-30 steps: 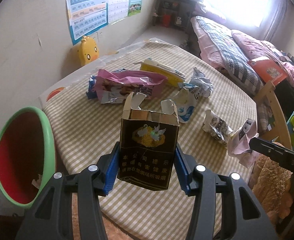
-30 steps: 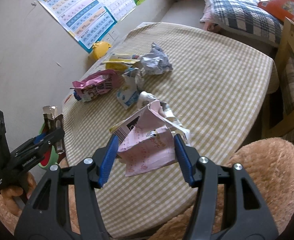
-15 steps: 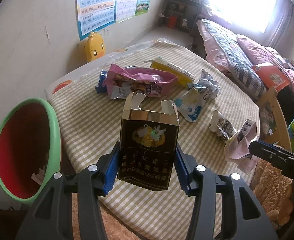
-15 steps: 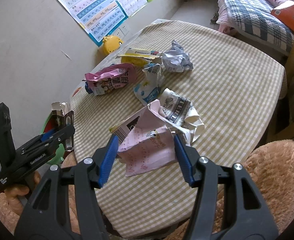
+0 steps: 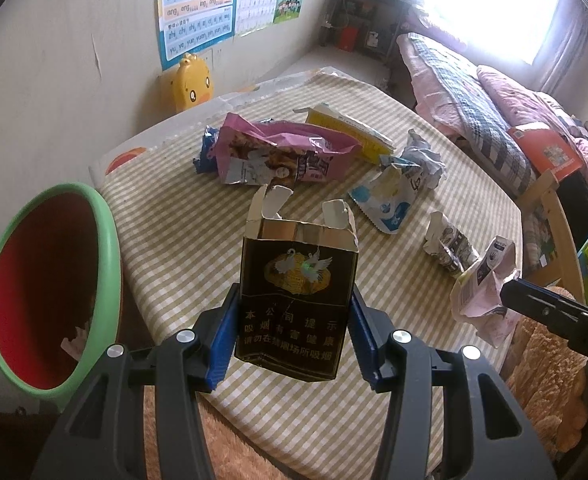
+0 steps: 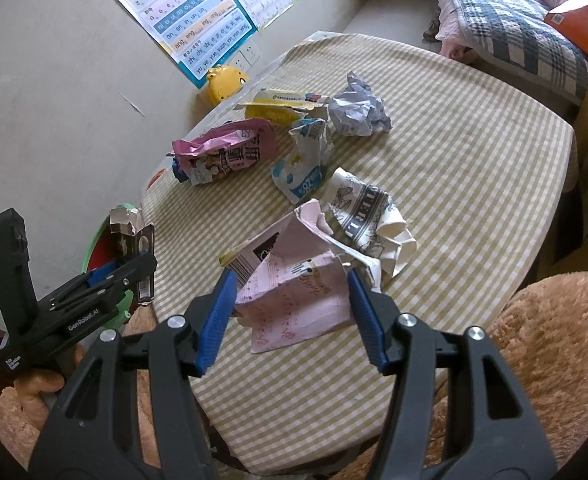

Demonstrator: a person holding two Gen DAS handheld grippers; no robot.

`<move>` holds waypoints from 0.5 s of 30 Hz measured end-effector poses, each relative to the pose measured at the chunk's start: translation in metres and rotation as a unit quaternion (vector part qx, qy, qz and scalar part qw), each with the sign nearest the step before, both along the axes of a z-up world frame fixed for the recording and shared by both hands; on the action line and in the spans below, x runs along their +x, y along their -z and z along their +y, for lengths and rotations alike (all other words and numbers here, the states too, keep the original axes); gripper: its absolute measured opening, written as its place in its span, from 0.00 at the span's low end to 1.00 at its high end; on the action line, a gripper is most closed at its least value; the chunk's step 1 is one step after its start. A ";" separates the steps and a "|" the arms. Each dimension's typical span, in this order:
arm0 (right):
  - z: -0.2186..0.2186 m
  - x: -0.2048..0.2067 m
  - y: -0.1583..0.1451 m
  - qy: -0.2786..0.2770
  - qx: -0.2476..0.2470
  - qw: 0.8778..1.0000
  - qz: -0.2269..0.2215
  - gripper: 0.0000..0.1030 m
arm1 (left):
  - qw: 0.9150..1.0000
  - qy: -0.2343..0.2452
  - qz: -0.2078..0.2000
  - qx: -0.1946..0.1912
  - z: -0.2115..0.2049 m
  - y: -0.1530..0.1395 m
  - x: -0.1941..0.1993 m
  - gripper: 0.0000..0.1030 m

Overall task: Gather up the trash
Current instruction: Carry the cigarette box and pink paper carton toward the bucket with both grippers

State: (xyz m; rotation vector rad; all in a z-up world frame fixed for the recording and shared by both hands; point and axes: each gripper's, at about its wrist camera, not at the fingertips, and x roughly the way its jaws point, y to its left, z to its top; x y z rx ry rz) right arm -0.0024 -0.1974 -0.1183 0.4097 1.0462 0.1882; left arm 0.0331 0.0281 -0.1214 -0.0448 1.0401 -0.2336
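We see a glossy dark cardboard pack (image 5: 296, 304), a creased matt pink paper wrapper (image 6: 294, 300), shiny crinkled foil bags (image 5: 281, 156), a woven checked cloth (image 5: 181, 240), a smooth plastic bin (image 5: 105, 280).

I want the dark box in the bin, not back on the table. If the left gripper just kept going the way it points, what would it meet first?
Probably the checked tablecloth, not the green bin, which sits off to its left. The left gripper, shut on the dark box, points down at bare cloth short of the pink wrapper; depth is uncertain.

Bare checked tablecloth (image 6: 474, 168) lies open on the right; wrappers (image 6: 221, 156) crowd the wall side.
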 end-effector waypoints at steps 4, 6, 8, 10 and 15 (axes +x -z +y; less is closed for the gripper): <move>-0.001 0.000 0.001 0.002 0.002 1.000 0.003 0.54 | 1.000 0.001 0.005 0.001 -0.001 0.002 -0.001 0.46; -0.001 0.000 0.001 0.003 0.003 1.000 0.003 0.54 | 1.000 0.000 0.007 0.002 0.000 0.003 -0.001 0.46; -0.001 0.000 0.001 0.003 0.004 1.000 0.003 0.54 | 1.000 -0.001 0.007 0.002 0.000 0.003 -0.001 0.47; -0.001 0.000 0.001 0.002 0.003 1.000 0.003 0.54 | 1.000 -0.001 0.006 0.002 0.000 0.003 -0.001 0.47; -0.001 0.000 0.001 0.001 0.002 1.000 0.002 0.54 | 1.000 -0.004 0.004 0.001 0.002 0.002 -0.001 0.47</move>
